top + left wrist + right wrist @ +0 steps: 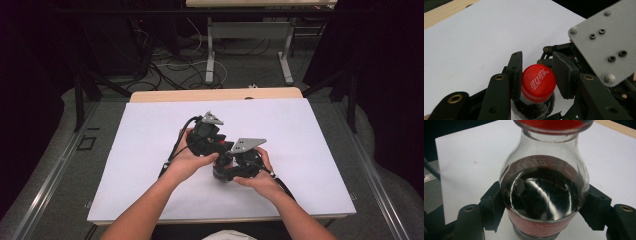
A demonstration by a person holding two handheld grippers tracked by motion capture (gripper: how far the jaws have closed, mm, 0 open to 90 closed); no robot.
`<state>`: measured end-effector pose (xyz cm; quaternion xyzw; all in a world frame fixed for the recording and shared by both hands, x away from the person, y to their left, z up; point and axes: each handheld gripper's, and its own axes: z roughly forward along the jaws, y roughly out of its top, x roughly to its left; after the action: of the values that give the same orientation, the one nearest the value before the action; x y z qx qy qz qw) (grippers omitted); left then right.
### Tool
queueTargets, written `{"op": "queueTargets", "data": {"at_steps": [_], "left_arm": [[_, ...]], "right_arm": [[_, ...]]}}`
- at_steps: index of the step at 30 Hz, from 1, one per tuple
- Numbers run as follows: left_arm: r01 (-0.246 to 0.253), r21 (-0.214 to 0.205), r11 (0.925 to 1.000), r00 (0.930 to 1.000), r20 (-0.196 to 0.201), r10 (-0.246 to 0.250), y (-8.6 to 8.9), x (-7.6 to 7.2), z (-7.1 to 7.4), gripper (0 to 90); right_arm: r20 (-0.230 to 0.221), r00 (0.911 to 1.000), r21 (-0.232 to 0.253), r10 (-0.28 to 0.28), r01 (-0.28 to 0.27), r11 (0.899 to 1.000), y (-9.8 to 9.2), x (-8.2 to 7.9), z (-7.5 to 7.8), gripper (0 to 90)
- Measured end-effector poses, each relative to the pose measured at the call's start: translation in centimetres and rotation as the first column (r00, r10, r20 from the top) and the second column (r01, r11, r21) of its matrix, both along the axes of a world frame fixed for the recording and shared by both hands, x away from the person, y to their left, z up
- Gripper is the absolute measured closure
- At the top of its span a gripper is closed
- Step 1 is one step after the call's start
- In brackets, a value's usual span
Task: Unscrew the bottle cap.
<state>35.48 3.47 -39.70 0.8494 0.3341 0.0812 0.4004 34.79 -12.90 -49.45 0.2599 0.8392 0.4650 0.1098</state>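
Note:
A clear bottle [544, 192] of dark cola with a red label band and a red cap [538, 81] is held between both grippers above the white sheet. My left gripper [537, 72] is shut on the cap, a black pad [515, 72] pressing on each side of it. My right gripper [544, 210] is shut on the bottle's wide body, its pads [491, 205] pressing on the glass just above the label. In the high view the left gripper [219, 145] and the right gripper [226, 167] meet at the middle of the table, a hand on each.
A white sheet [150, 150] covers the wooden table [215, 94]. The right gripper's grey plate [604, 42] stands close beside the left jaws. Cables and the legs of another table [210, 55] lie on the floor beyond the far edge.

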Motion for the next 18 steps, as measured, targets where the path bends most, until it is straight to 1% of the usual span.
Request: {"op": "queueTargets", "data": {"at_steps": [1, 2, 3, 4, 5, 6, 7, 8, 9, 10, 11, 12, 13, 14, 15, 16, 17, 18], "left_arm": [[-0.044, 0.004, 0.9990, 0.9990, 0.008, 0.044, -0.3, -0.3, 0.1, 61.7], [-0.073, 0.005, 0.9973, 0.9974, 0.003, 0.073, -0.4, -0.5, 0.1, 61.7], [-0.119, -0.014, 0.9927, 0.9928, -0.011, 0.119, -0.7, -0.7, 0.1, 61.7], [-0.119, -0.014, 0.9927, 0.9928, -0.011, 0.119, -0.7, -0.7, 0.1, 61.7], [-0.158, 0.005, 0.9875, 0.9871, -0.027, 0.158, -0.9, -0.9, 0.2, 61.7], [-0.166, 0.025, 0.9859, 0.9858, -0.025, 0.166, -0.8, -0.9, 0.3, 61.6], [-0.178, 0.026, 0.9836, 0.9833, -0.032, 0.179, -0.9, -0.9, 0.3, 61.5], [-0.178, 0.026, 0.9836, 0.9833, -0.032, 0.179, -0.9, -0.9, 0.3, 61.4], [-0.187, 0.025, 0.9820, 0.9815, -0.038, 0.188, -0.9, -0.9, 0.3, 61.3], [-0.202, 0.016, 0.9793, 0.9780, -0.050, 0.202, -1.0, -1.0, 0.3, 61.3], [-0.195, 0.013, 0.9806, 0.9793, -0.052, 0.196, -0.9, -0.9, 0.3, 59.9], [-0.177, 0.013, 0.9842, 0.9830, -0.048, 0.177, -0.8, -0.8, 0.3, 56.2], [-0.134, -0.014, 0.9909, 0.9903, -0.040, 0.133, -0.6, -0.5, 0.2, 51.2], [-0.134, -0.014, 0.9909, 0.9903, -0.040, 0.133, -0.6, -0.5, 0.2, 47.3], [-0.123, -0.030, 0.9920, 0.9919, -0.038, 0.121, -0.5, -0.4, 0.2, 45.1], [-0.089, -0.027, 0.9957, 0.9959, -0.019, 0.088, -0.2, -0.2, 0.2, 45.1], [-0.057, -0.021, 0.9981, 0.9984, 0.001, 0.057, 0.1, 0.0, 0.3, 43.7], [-0.035, -0.022, 0.9991, 0.9994, 0.007, 0.035, 0.3, 0.1, 0.3, 42.8]], "right_arm": [[0.006, 1.0000, -0.006, -0.004, 0.004, 1.000, 0.0, 0.0, 0.1, 29.7], [0.014, 0.9999, -0.011, -0.010, 0.010, 1.000, 0.0, -0.1, 0.1, 29.6], [0.021, 0.9997, -0.013, -0.015, 0.015, 1.000, 0.0, -0.1, 0.1, 29.7], [0.014, 0.9999, -0.030, -0.010, 0.010, 1.000, 0.0, -0.1, 0.1, 29.7], [0.021, 0.9995, -0.021, -0.022, 0.022, 1.000, 0.1, -0.2, 0.1, 29.6], [0.023, 0.9995, -0.021, -0.021, 0.022, 1.000, 0.2, -0.2, 0.0, 29.6], [0.019, 0.9997, -0.017, -0.017, 0.017, 1.000, 0.2, -0.3, 0.0, 29.6], [0.019, 0.9997, -0.017, -0.017, 0.017, 1.000, 0.2, -0.3, 0.0, 29.6], [0.018, 0.9997, -0.018, -0.013, 0.014, 1.000, 0.3, -0.3, 0.0, 29.6], [0.018, 0.9997, -0.018, -0.013, 0.014, 1.000, 0.3, -0.3, 0.0, 29.6], [0.022, 0.9996, -0.018, -0.014, 0.014, 1.000, 0.3, -0.2, 0.0, 29.6], [0.022, 0.9997, -0.015, -0.014, 0.014, 1.000, 0.3, -0.2, 0.0, 29.6], [0.022, 0.9997, -0.012, -0.014, 0.015, 1.000, 0.2, -0.2, 0.0, 29.5], [0.022, 0.9997, -0.006, -0.012, 0.012, 1.000, 0.2, -0.2, 0.0, 29.5], [0.015, 0.9999, -0.007, -0.006, 0.006, 1.000, 0.1, -0.1, 0.0, 29.5], [0.015, 0.9999, -0.007, -0.006, 0.006, 1.000, 0.1, -0.1, 0.0, 29.5], [0.012, 0.9999, 0.002, -0.006, 0.006, 1.000, 0.0, -0.1, 0.0, 29.5], [0.007, 1.0000, 0.005, 0.000, 0.000, 1.000, 0.0, -0.2, 0.0, 29.5]]}}
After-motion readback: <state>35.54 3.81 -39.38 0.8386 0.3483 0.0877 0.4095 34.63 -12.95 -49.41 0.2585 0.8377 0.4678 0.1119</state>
